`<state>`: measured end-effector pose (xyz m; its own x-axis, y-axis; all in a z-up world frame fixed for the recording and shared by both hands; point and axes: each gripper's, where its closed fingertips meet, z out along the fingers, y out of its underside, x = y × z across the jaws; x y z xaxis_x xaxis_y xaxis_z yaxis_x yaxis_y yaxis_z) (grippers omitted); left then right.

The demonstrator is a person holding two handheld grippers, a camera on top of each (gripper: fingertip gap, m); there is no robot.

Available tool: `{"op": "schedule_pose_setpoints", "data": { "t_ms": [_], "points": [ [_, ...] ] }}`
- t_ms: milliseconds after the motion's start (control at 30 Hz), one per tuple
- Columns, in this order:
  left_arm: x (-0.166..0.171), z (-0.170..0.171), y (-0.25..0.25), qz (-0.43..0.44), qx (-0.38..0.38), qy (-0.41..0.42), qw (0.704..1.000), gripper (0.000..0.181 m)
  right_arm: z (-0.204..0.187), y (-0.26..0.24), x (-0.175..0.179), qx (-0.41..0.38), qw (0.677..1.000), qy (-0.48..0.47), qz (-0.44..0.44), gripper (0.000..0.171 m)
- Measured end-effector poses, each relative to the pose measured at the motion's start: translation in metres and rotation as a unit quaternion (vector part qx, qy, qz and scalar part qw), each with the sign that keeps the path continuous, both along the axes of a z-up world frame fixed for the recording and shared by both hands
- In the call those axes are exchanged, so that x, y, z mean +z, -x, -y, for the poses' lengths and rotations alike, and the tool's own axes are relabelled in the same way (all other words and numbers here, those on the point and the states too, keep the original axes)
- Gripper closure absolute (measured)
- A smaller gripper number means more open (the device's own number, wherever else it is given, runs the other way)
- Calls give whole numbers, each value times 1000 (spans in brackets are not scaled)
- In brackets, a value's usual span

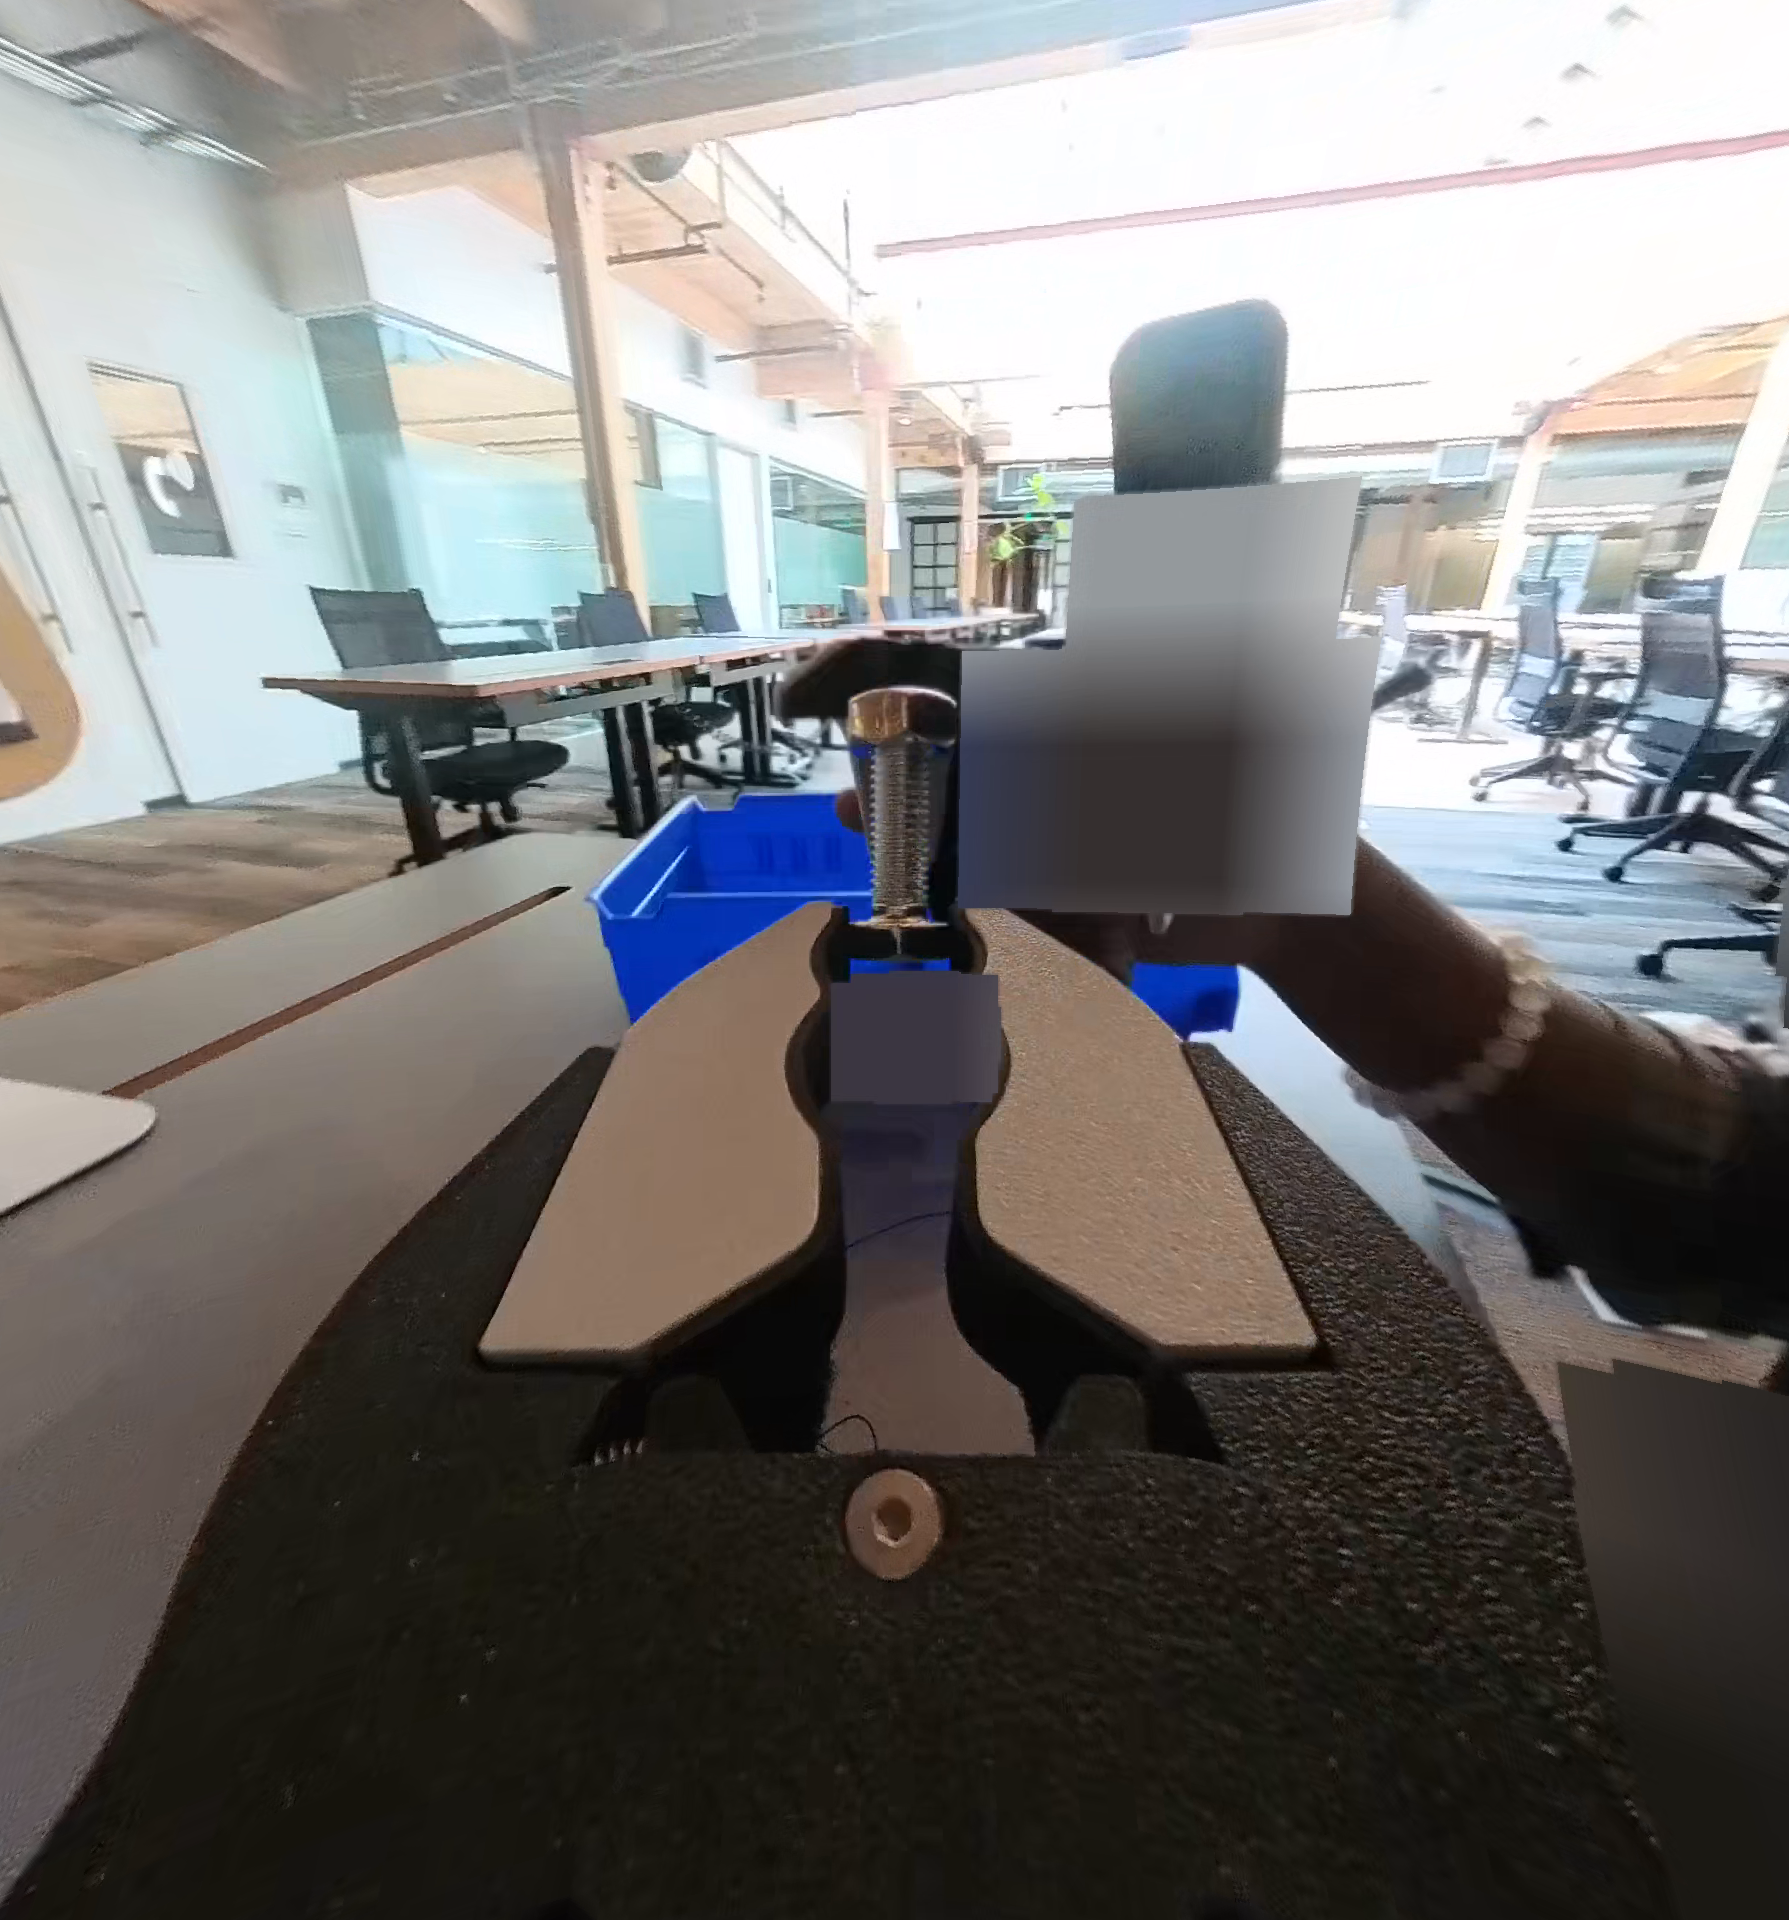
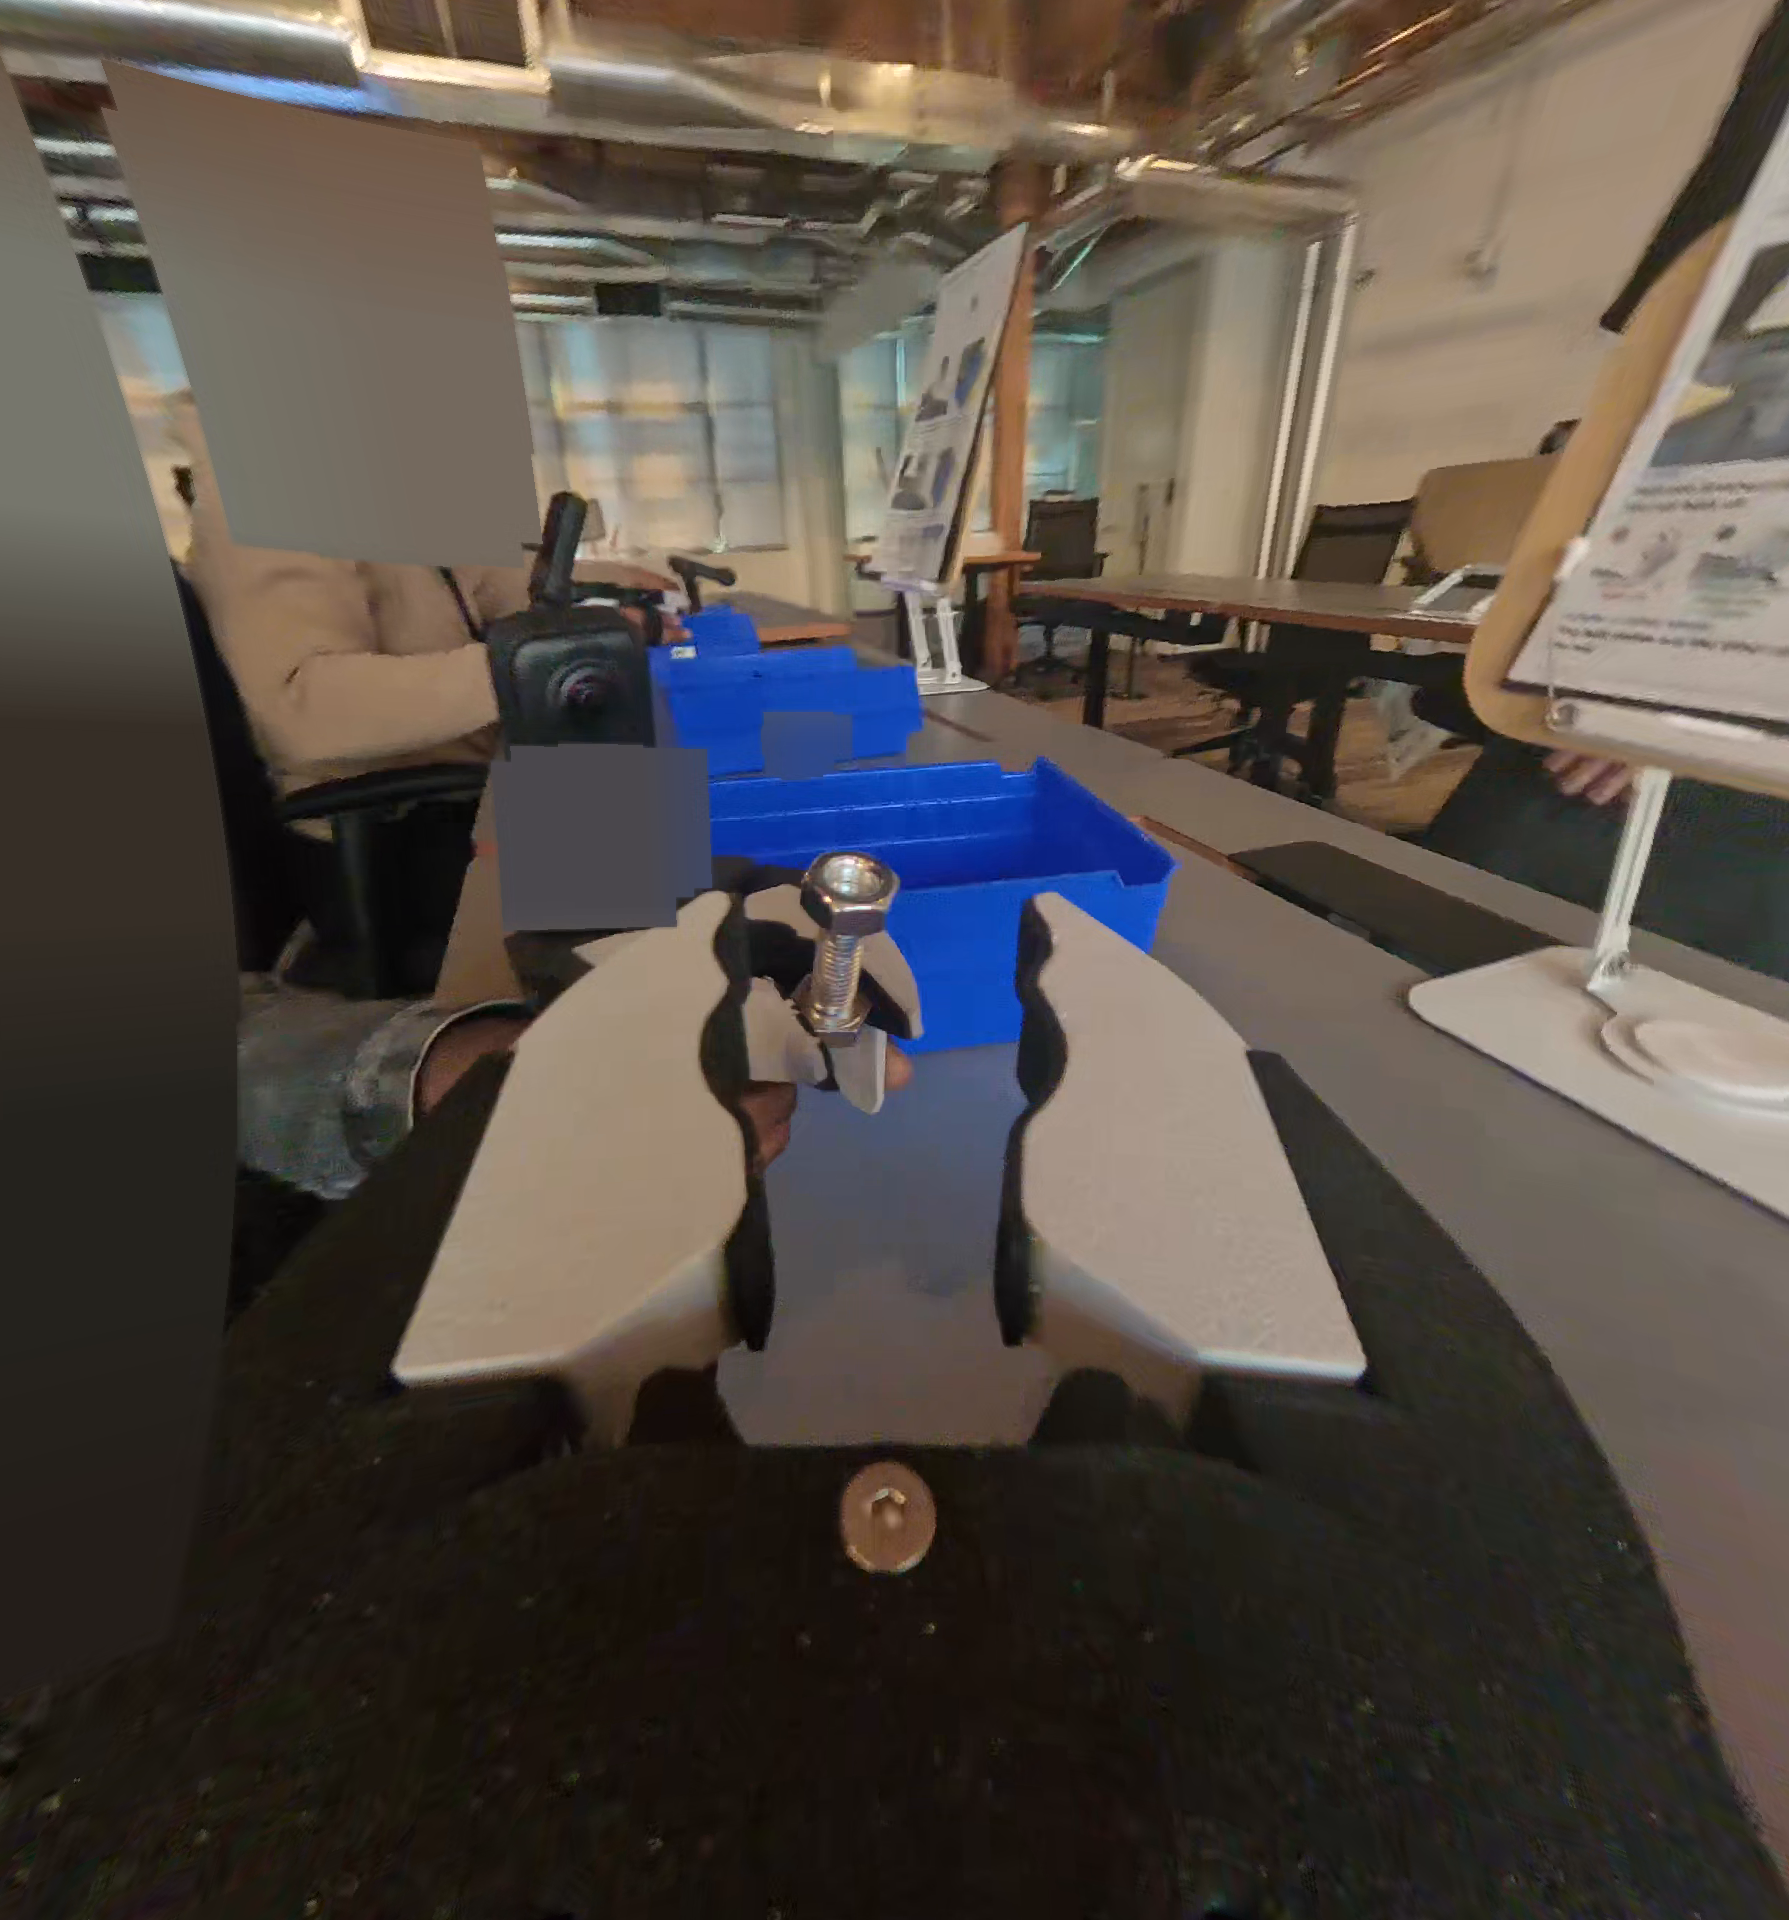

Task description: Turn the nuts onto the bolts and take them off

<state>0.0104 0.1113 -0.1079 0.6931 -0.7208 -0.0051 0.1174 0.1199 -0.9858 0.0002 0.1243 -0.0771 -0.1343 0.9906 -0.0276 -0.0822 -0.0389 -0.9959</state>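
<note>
A steel bolt (image 1: 897,821) stands upright, and my left gripper (image 1: 895,928) is shut on its lower hex end. A hex nut (image 2: 849,894) sits at the top of the threads. In the right wrist view the left gripper's fingertips (image 2: 854,1060) pinch the bolt's (image 2: 836,966) lower end. My right gripper (image 2: 885,914) is open and empty. Its fingers stand wide on either side of the nut, which is nearer the left finger. In the left wrist view a mosaic patch hides most of the right gripper behind the bolt.
A blue bin (image 2: 1035,831) stands on the grey desk (image 2: 1285,1091) just behind the bolt; it also shows in the left wrist view (image 1: 724,873). A document stand with a white base (image 2: 1596,1049) stands at right. Another seated person with more blue bins (image 2: 786,696) works farther along. Both grippers' tips are close together, under 4 cm apart.
</note>
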Motion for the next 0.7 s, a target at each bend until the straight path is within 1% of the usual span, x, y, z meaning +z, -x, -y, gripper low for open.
{"op": "schedule_pose_setpoints", "data": {
  "t_ms": [67,133,333,500,700],
  "points": [
    [-13,-3,0,-6,16,3,1000,164,1,5,-14,-12,1000,18,-14,129],
    [-23,-4,-1,4,14,14,1000,164,2,8,-24,-22,999,34,-21,135],
    [-40,-6,-5,1,16,14,1000,164,-3,10,-38,-43,998,44,-16,140],
    [-52,-5,-6,18,-7,28,999,164,-3,4,-50,-55,998,41,-4,140],
    [-53,-4,-7,13,-18,32,999,164,0,-3,-58,-63,997,38,2,140]
  ]
}}
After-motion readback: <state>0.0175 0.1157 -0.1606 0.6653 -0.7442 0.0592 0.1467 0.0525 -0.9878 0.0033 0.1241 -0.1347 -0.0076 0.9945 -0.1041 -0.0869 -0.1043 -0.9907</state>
